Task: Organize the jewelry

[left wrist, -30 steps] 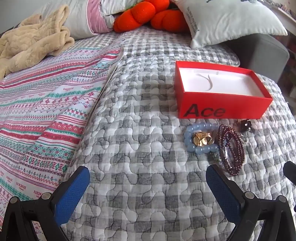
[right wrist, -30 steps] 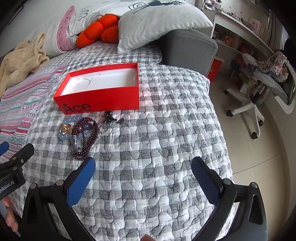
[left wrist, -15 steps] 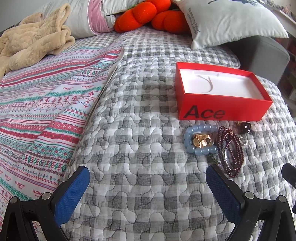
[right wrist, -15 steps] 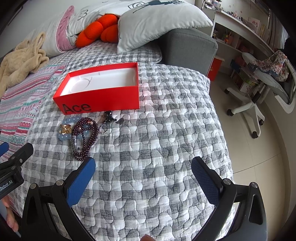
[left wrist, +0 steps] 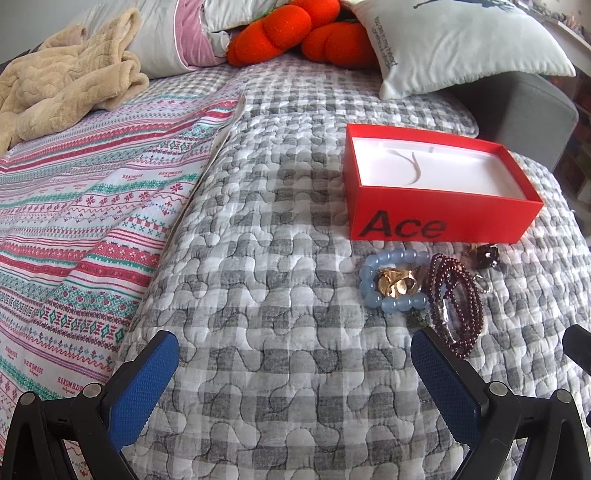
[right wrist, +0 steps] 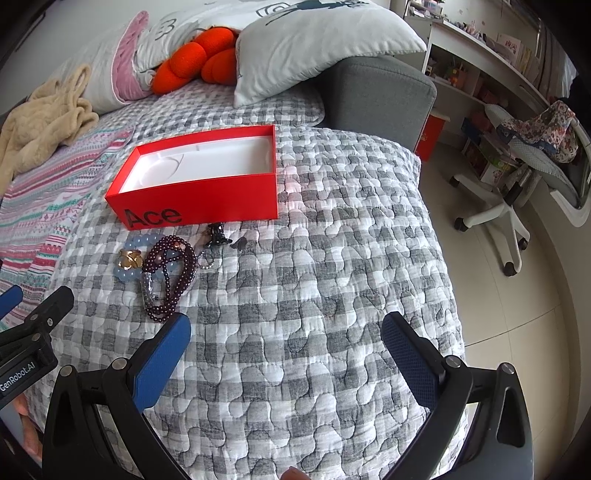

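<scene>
An open red box [left wrist: 439, 218] marked "Ace", with a white lining, sits on the grey checked quilt; it also shows in the right wrist view [right wrist: 207, 203]. In front of it lie a pale blue bead bracelet [left wrist: 373, 295] around a gold piece [left wrist: 397, 284], a dark red bead string [left wrist: 456, 295] and a small dark charm [left wrist: 487, 253]. The same pile shows in the right wrist view: red beads [right wrist: 173, 273], gold piece [right wrist: 130, 258]. My left gripper [left wrist: 295, 373] is open and empty, short of the pile. My right gripper [right wrist: 286, 354] is open and empty, right of the pile.
A striped blanket [left wrist: 85, 229] covers the bed's left side. A beige throw [left wrist: 62, 88], orange cushions [left wrist: 295, 29] and a pillow [left wrist: 461, 44] lie at the back. The bed edge drops to the floor at right, where an office chair [right wrist: 517, 199] stands.
Both grippers have crept slightly forward toward the jewelry. Both stay open; nothing has been picked up.
</scene>
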Demonstrator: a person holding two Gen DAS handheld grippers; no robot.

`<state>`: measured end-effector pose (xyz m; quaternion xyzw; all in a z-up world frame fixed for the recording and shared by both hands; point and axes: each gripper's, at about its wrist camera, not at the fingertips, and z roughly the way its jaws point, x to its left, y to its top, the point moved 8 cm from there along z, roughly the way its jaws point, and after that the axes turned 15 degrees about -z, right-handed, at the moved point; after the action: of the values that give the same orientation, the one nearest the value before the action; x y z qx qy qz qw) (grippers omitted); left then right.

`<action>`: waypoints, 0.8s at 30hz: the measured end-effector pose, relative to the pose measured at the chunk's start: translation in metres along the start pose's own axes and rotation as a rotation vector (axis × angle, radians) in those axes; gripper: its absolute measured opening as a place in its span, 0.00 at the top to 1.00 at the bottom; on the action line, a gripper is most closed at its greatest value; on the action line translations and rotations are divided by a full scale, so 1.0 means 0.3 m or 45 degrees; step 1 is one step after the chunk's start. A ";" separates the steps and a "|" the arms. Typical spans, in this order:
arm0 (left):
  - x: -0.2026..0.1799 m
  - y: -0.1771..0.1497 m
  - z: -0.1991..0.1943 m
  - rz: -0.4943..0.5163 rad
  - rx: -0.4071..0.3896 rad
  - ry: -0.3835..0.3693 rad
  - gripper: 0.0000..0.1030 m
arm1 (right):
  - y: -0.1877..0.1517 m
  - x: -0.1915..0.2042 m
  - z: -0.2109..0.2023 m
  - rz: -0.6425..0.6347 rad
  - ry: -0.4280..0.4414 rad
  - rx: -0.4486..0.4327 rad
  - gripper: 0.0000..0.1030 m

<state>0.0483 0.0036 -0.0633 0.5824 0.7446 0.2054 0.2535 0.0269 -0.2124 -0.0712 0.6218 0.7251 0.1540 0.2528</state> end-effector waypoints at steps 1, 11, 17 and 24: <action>-0.004 -0.001 0.002 -0.001 0.002 0.000 0.00 | 0.002 0.000 0.000 0.002 0.000 -0.001 0.00; -0.019 0.005 0.021 -0.011 0.005 -0.022 0.00 | 0.009 -0.038 0.005 0.016 0.000 -0.012 0.00; -0.058 -0.017 0.057 0.008 0.125 -0.130 0.00 | 0.016 -0.071 0.031 0.013 -0.032 0.008 0.00; -0.125 -0.044 0.073 -0.053 0.301 -0.363 0.25 | 0.007 -0.106 0.056 0.048 0.010 0.049 0.00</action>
<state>0.0589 -0.0356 -0.0832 0.6159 0.7318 0.0266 0.2906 0.0411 -0.2448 -0.0784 0.6394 0.7171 0.1472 0.2351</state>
